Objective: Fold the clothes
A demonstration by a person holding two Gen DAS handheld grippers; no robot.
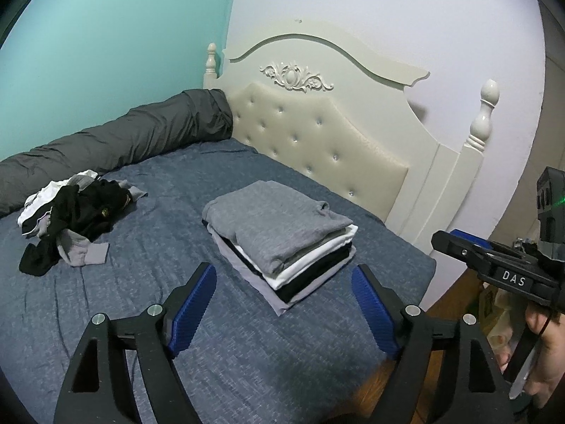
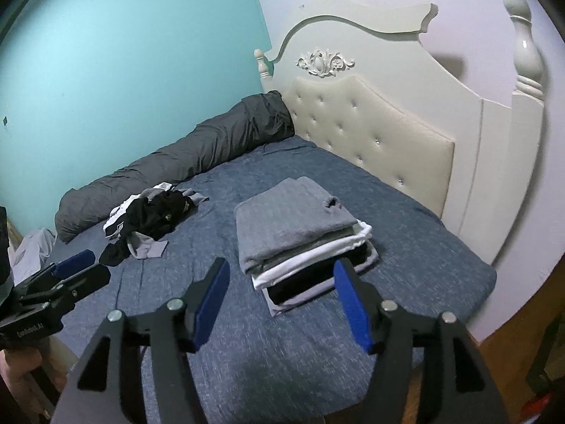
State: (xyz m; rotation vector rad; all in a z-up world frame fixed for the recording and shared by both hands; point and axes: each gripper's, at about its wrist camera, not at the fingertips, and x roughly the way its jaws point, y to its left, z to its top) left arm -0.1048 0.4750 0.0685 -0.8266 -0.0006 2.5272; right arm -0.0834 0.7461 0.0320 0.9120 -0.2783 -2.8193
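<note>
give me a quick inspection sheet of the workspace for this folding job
surface: bed with blue cover, lightly wrinkled
job's things: folded stack, grey piece on top; unfolded heap of black, white and grey clothes, apart from the stack
clutter: long dark grey roll by the teal wall
grippers: left gripper and right gripper open, holding nothing, above the bed
cables: nothing seen
surroundings: cream tufted headboard, wooden floor

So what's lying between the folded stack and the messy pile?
Only bare blue bedspread separates the folded stack from the unfolded pile; both wrist views show it.
</note>
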